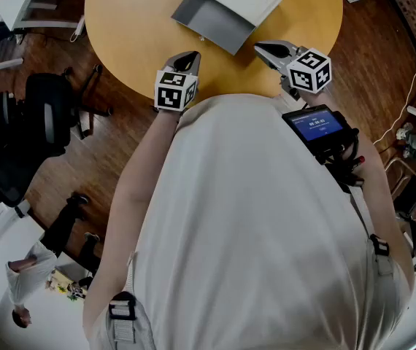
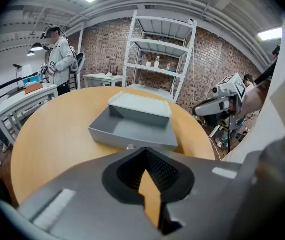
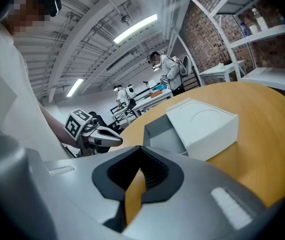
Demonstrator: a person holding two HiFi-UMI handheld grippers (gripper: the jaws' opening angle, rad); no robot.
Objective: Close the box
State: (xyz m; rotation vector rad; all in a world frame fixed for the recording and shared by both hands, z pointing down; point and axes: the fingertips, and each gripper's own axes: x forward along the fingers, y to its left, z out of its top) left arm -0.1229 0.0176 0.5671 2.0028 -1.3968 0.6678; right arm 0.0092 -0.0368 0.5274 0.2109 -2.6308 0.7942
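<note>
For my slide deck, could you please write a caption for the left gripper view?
Shut left gripper faces an open grey box on a round table, right gripper alongside.

Dressed in a pale grey short-sleeved shirt [image 1: 266,224]. Grey-shelled left gripper [image 1: 191,57] and right gripper [image 1: 263,48], with dark ribbed pads, each carrying a white marker cube [image 1: 175,91] printed with black squares. Just behind the right gripper, a black-cased blue screen [image 1: 316,126]. Black strap buckles [image 1: 122,308] low on the shirt.

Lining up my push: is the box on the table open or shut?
Open. The gray tray sticks out from under the white cover, its inside exposed.
</note>
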